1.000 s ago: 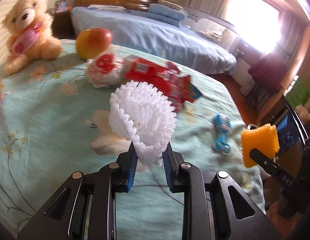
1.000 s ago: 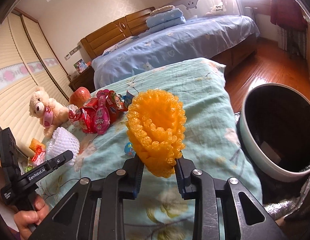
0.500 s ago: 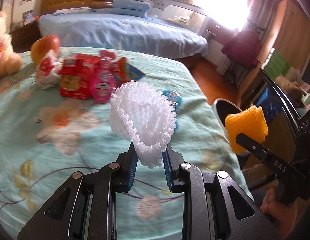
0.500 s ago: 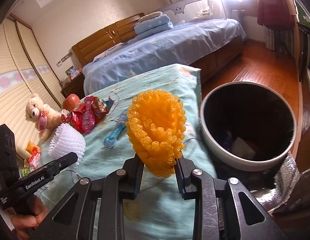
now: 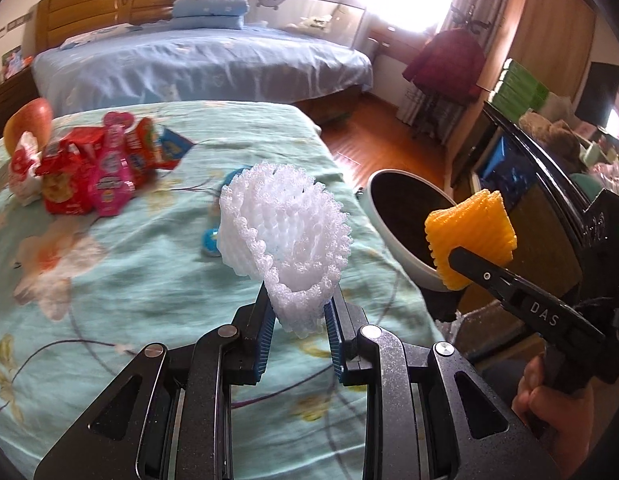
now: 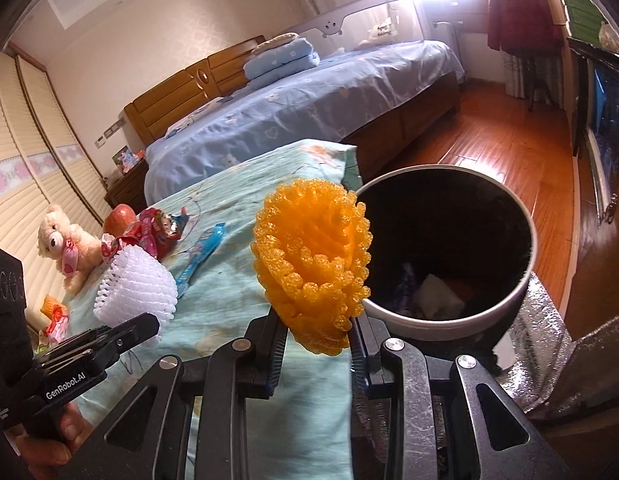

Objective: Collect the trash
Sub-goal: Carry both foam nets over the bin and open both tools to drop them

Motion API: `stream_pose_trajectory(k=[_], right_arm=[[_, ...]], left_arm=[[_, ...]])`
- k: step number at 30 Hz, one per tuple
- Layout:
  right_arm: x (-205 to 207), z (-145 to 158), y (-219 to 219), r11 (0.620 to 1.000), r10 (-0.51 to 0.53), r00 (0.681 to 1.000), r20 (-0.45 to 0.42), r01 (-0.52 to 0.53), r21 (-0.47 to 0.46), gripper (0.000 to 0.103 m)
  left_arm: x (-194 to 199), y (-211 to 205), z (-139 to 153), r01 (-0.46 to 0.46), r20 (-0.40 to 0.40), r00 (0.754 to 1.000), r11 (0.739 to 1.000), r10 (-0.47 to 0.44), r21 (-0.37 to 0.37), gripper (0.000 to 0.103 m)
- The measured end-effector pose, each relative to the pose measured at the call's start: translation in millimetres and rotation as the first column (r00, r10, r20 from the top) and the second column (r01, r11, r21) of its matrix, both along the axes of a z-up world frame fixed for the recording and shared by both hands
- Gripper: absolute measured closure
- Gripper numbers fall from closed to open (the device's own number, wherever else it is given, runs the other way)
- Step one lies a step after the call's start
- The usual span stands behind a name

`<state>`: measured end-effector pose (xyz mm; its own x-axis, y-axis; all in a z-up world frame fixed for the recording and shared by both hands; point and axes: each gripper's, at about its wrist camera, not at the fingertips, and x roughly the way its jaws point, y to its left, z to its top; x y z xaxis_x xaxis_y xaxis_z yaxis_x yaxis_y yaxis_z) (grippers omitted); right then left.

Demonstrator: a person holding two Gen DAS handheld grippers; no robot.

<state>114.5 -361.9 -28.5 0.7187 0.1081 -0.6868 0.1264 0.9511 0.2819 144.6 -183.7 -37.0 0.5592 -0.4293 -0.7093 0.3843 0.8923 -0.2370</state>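
My left gripper (image 5: 299,312) is shut on a white foam fruit net (image 5: 283,236), held up over the teal floral bedspread (image 5: 109,280). My right gripper (image 6: 317,334) is shut on an orange foam fruit net (image 6: 313,260), which hangs at the near-left rim of the round white trash bin (image 6: 525,276). The bin is dark inside with some litter at its bottom. In the left wrist view the orange net (image 5: 471,236) sits in front of the bin (image 5: 393,236); in the right wrist view the white net (image 6: 135,284) is at the left over the bed.
Red and pink snack wrappers (image 5: 93,172), an apple (image 5: 27,122) and a blue wrapper (image 6: 201,254) lie on the bedspread. A teddy bear (image 6: 67,246) sits at the bed's far left. A blue bed (image 5: 197,68), wooden floor (image 6: 505,152) and silver foil (image 6: 537,344) beside the bin surround the spot.
Both grippers have carried their nets rightward along the bed toward the bin. The bin now fills more of the right wrist view and has come into the left wrist view.
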Motion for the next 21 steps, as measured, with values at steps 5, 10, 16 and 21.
stream_pose_trajectory(k=[5,10,16,21], right_arm=[[-4,-1,-13,1.0,-0.026,1.0,-0.001,0.026,0.001,0.074],[-6,-2,-26,0.999,-0.045,0.999,-0.003,0.045,-0.001,0.074],[-4,-3,-40,0.998,-0.069,0.998,-0.011,0.069,-0.005,0.074],[1,-4,-51,0.997,-0.081,0.996,-0.023,0.081,-0.01,0.074]], left_arm=[[0,-17,1,0.036,0.004,0.999,0.999,-0.036,0.007,0.08],[0,-34,2,0.07,0.006,0.998,0.997,-0.07,0.014,0.08],[3,-50,2,0.104,0.005,0.995,0.994,-0.104,0.021,0.081],[7,-63,2,0.133,0.009,0.991,0.991,-0.133,0.03,0.08]])
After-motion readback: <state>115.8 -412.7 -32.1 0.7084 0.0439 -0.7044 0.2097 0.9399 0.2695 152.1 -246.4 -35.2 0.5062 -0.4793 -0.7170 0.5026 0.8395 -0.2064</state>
